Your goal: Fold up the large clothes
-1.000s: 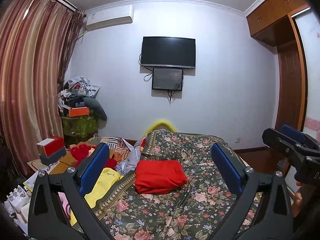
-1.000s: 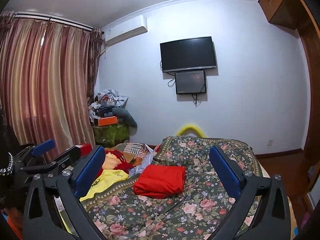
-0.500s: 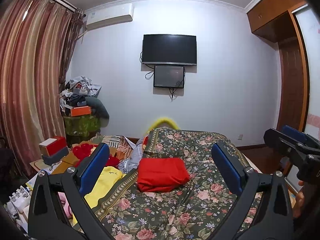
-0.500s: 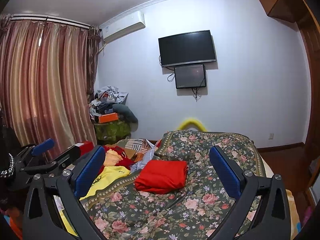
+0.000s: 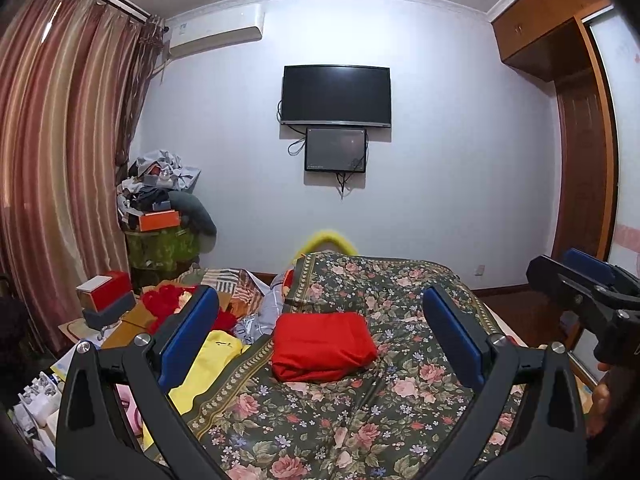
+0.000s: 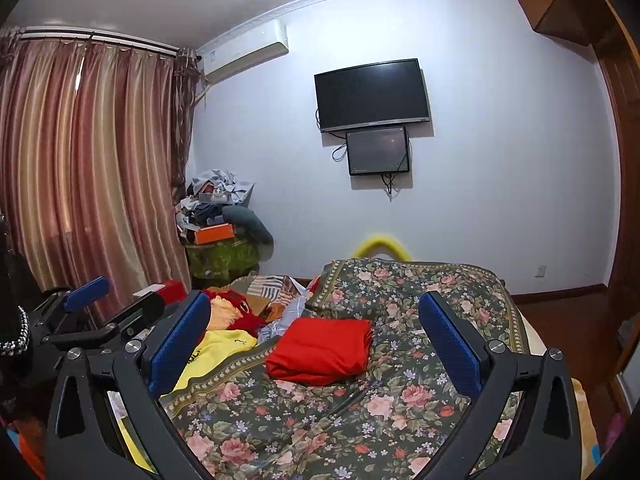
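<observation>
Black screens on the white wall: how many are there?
2. A large black television hangs on the wall; a smaller dark screen sits directly below it. None seems hidden.

Both wrist views face the bed (image 5: pixel 360 420) and TV wall (image 6: pixel 480 200).

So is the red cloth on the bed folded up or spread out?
Folded. The red cloth lies as a compact thick rectangle on the flowered bedspread, with stacked layers showing along its edge. Neither gripper touches it.

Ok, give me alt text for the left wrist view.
A folded red garment lies on a floral bedspread, framed by the open left gripper. Behind are a wall television and striped curtains.
</observation>
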